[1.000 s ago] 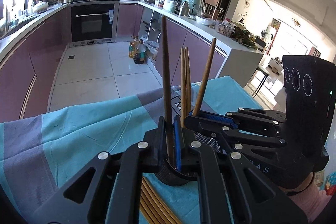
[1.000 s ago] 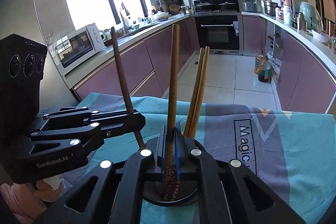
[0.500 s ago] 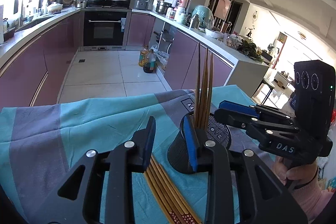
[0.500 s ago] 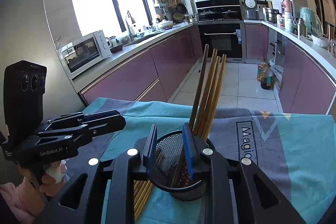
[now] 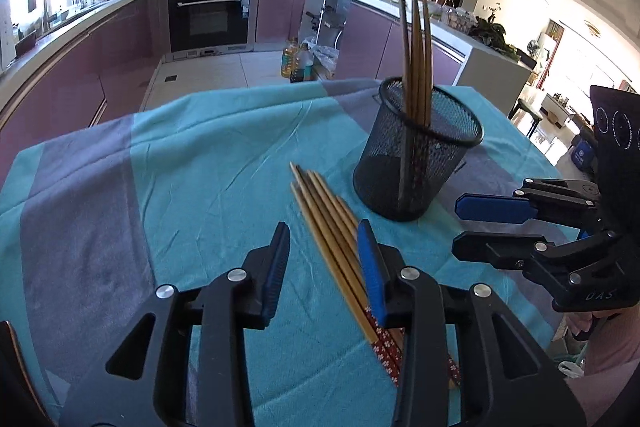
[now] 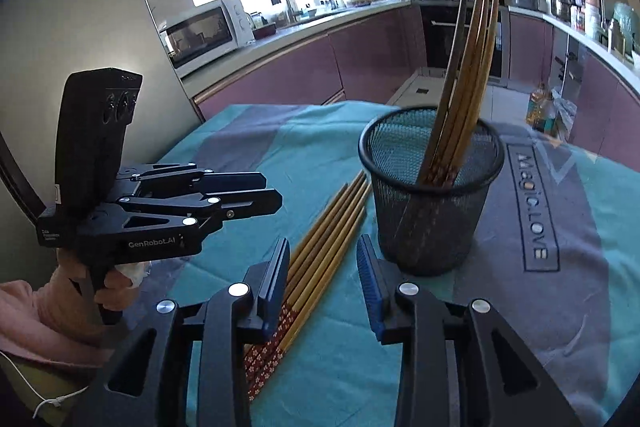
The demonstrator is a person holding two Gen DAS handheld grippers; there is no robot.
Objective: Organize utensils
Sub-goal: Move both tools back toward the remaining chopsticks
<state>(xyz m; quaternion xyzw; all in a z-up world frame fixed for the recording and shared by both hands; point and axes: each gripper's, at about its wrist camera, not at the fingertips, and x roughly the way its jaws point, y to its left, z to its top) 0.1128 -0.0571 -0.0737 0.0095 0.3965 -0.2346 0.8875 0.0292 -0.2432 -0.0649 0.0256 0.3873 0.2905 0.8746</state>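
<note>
A black mesh cup (image 5: 416, 151) stands on the teal cloth and holds several wooden chopsticks (image 5: 416, 39). It also shows in the right wrist view (image 6: 430, 195) with the chopsticks (image 6: 468, 75) leaning right. Several more chopsticks (image 5: 332, 231) lie flat on the cloth left of the cup, also seen in the right wrist view (image 6: 324, 247). My left gripper (image 5: 324, 255) is open and empty above the lying chopsticks. My right gripper (image 6: 323, 267) is open and empty near their patterned ends. Each gripper shows in the other's view, left (image 6: 248, 195) and right (image 5: 472, 227).
The teal and grey cloth (image 5: 200, 163) covers the table, with printed lettering (image 6: 534, 203) to the right of the cup. Kitchen counters, an oven (image 5: 210, 15) and a microwave (image 6: 200, 33) lie beyond the table's far edge.
Both grippers opened, let go of a chopstick each into the cup, and drew back and up from it. The lying chopsticks are now between the fingers in both views.
</note>
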